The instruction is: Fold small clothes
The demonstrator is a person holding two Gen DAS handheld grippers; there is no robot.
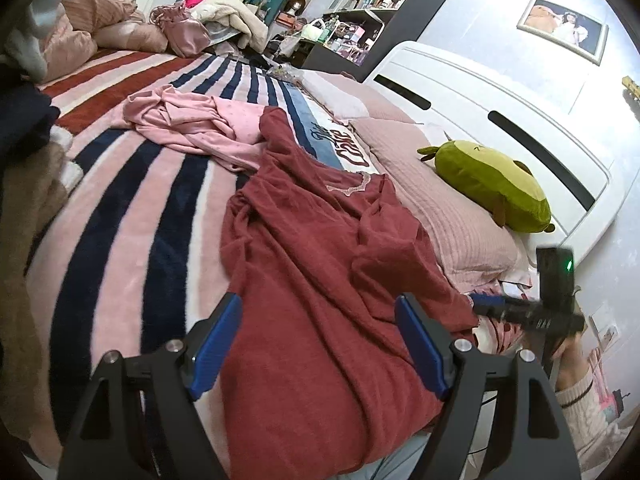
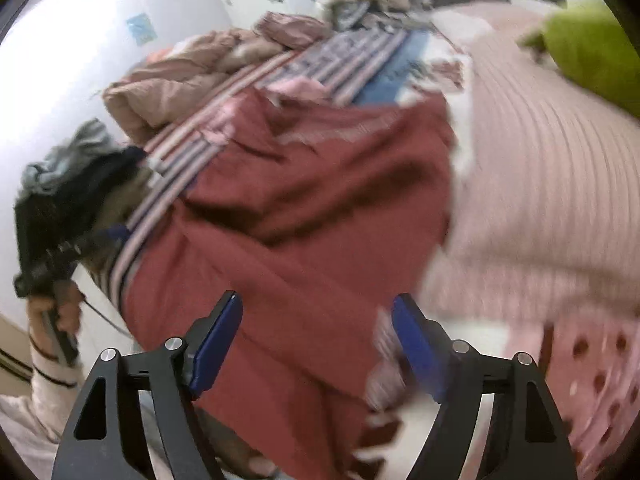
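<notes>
A dark red top (image 1: 320,264) lies spread and creased on the striped blanket (image 1: 120,208), its neckline toward the pillows. My left gripper (image 1: 320,320) hovers over its near hem, open, with blue pads (image 1: 218,344) apart and clear of the cloth. The right gripper (image 1: 492,306) shows at the garment's right edge in the left wrist view, held by a hand. In the blurred right wrist view that gripper (image 2: 318,328) is open above the red top (image 2: 304,216), nothing between its fingers. A crumpled pink garment (image 1: 192,124) lies farther back.
A green plush toy (image 1: 492,184) rests on a pink quilted pillow (image 1: 452,208) against the white headboard (image 1: 500,112). Heaped bedding and clothes (image 1: 92,20) sit at the far left. Dark and brown clothes (image 1: 24,160) pile at the left edge. Shelves (image 1: 360,4) stand behind.
</notes>
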